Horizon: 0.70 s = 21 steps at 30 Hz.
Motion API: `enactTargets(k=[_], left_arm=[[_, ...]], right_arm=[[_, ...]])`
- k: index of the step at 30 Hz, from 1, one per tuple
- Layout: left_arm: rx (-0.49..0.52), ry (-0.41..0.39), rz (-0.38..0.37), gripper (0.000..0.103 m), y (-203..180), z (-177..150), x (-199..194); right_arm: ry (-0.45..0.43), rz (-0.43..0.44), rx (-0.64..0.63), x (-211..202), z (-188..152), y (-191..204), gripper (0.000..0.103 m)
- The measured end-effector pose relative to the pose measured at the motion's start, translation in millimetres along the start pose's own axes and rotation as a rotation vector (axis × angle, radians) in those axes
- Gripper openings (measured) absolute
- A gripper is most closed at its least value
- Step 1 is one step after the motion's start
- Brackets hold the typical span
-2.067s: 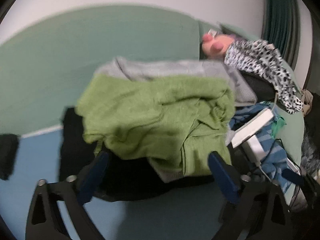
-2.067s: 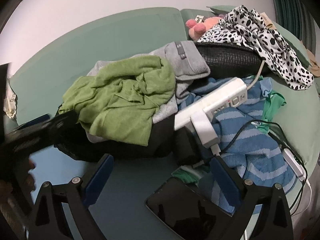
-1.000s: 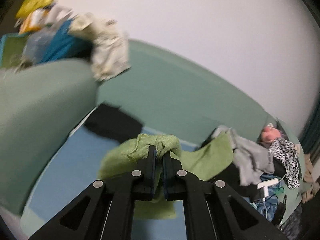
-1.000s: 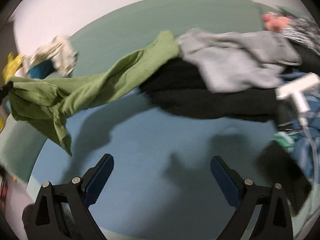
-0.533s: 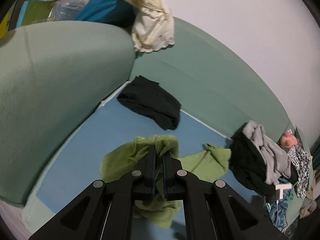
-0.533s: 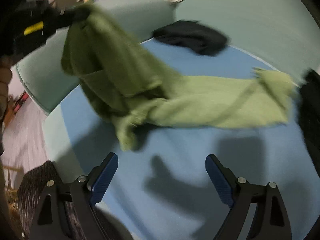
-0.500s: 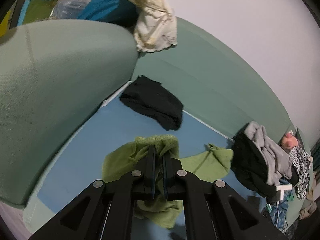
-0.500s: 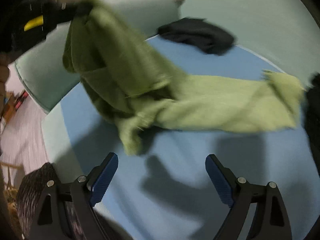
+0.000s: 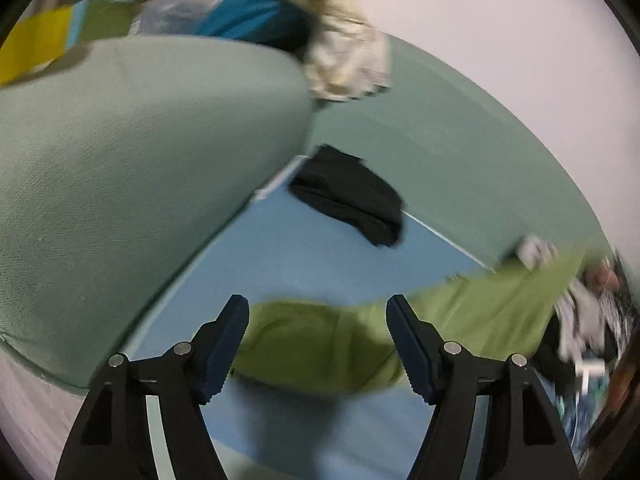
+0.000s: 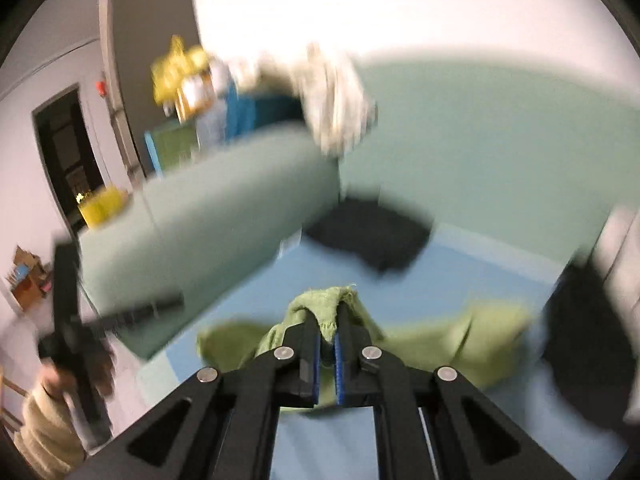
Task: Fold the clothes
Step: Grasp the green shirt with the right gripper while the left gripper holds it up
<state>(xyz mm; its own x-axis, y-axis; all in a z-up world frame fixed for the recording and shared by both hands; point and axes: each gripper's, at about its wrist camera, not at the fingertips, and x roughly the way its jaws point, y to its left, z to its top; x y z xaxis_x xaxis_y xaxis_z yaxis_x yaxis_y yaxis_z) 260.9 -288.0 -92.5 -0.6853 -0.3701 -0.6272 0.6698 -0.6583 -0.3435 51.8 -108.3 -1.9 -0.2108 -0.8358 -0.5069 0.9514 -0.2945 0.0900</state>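
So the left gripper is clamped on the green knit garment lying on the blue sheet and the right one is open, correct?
Reversed. In the right wrist view the right gripper is shut on a bunched fold of the green knit garment. In the left wrist view the left gripper is open, holding nothing. The garment does lie on the blue sheet.

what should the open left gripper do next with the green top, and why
Probably close the left gripper on the near edge of the green knit top. Its jaws stand open over the cloth, while the right gripper pinches another bunched part, so a second hold would let it be spread out.
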Motion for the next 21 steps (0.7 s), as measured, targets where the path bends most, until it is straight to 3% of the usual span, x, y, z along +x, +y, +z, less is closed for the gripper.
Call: enactTargets(k=[4, 7, 9, 14, 17, 21], left_arm=[[0.145, 0.049, -0.009, 0.072, -28, -24, -4], [0.254, 0.085, -0.015, 0.072, -49, -41, -8], [0.327, 0.109, -0.020, 0.072, -63, -53, -10], [0.352, 0.189, -0.258, 0.072, -98, -77, -12], [0.384, 0.285, -0.390, 0.072, -135, -94, -11], [0.290, 0.458, -0.472, 0.072, -161, -120, 5]], right_arm=[[-0.153, -0.094, -0.054, -52, 61, 11, 0.006], [-0.226, -0.152, -0.097, -99, 80, 17, 0.006], [-0.197, -0.190, -0.081, -106, 69, 11, 0.006], [-0.122, -0.280, -0.039, -121, 42, -5, 0.006], [-0.084, -0.269, -0.021, -117, 28, -12, 0.006], [-0.095, -0.257, -0.031, -117, 25, -12, 0.006]])
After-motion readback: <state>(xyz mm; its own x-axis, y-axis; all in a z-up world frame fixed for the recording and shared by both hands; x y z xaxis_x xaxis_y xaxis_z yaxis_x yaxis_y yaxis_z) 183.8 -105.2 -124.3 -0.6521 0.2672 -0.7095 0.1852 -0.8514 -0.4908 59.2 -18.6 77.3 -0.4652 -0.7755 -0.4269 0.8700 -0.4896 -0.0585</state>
